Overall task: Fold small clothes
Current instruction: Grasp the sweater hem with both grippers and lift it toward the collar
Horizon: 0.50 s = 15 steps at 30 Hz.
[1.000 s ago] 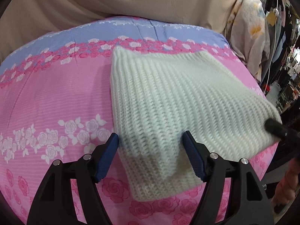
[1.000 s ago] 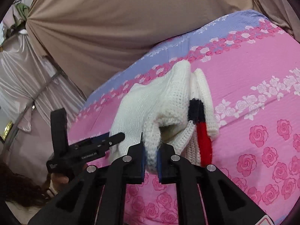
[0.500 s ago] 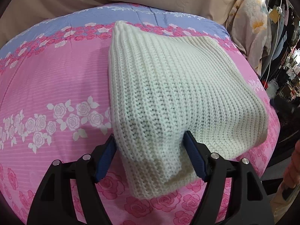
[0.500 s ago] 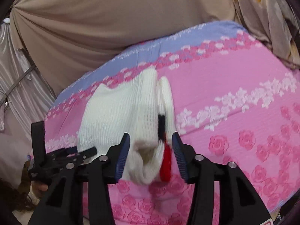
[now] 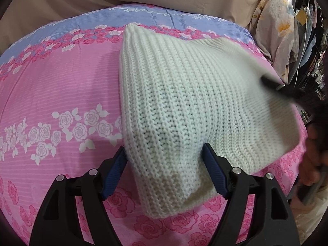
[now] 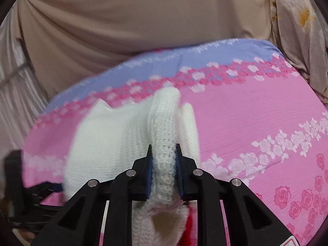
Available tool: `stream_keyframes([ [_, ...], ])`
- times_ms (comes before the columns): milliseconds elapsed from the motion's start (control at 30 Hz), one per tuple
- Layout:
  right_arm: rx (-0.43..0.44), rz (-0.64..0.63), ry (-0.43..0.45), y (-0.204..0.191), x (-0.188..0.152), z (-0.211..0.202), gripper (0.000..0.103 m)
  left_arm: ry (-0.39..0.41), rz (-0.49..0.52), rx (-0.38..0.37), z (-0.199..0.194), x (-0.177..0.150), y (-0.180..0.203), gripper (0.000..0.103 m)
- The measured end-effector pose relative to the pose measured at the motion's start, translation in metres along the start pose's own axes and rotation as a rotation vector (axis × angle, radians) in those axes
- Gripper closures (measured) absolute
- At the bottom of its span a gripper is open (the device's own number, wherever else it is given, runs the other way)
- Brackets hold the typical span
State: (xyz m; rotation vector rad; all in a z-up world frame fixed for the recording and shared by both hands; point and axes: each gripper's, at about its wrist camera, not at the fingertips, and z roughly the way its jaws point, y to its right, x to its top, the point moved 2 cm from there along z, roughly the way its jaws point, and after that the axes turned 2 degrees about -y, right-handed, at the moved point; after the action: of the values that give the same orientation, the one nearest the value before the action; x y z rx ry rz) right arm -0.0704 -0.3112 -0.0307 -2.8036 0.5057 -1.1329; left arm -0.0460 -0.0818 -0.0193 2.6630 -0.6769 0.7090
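A white knitted garment [image 5: 184, 94] lies partly folded on the pink rose-print bed cover [image 5: 51, 94]. My left gripper [image 5: 164, 168] stands open with its blue pads either side of the garment's near fold, not pinching it. In the right wrist view my right gripper [image 6: 164, 164] is shut on a thick rolled edge of the same garment [image 6: 114, 141], with a red patch [image 6: 190, 225] low between the fingers. The right gripper's tip shows at the garment's right edge in the left wrist view [image 5: 274, 83].
A beige curtain [image 6: 133, 24] hangs behind the bed. A floral cloth [image 5: 276, 20] and hanging clothes stand at the right. The bed cover has a lilac far band [image 5: 143, 16]. The left gripper shows dark at lower left in the right wrist view [image 6: 24, 194].
My right gripper opened, moved forward, then shut on the garment's rolled edge. The garment's right side has lifted. My left gripper stayed open around the near fold.
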Motion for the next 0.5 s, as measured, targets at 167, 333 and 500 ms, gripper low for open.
stream_keyframes([
  [167,0.049,0.055,0.079,-0.003,0.002,-0.036,0.08,-0.006,-0.003,0.011,0.001,0.001,0.001,0.03],
  [333,0.058,-0.029,0.159,-0.023,-0.006,-0.084,0.079,-0.006,-0.002,0.014,0.002,0.002,0.0,0.03],
  [500,-0.067,-0.123,0.019,-0.028,-0.043,-0.03,0.084,-0.005,-0.003,0.012,0.003,0.001,-0.001,0.028],
])
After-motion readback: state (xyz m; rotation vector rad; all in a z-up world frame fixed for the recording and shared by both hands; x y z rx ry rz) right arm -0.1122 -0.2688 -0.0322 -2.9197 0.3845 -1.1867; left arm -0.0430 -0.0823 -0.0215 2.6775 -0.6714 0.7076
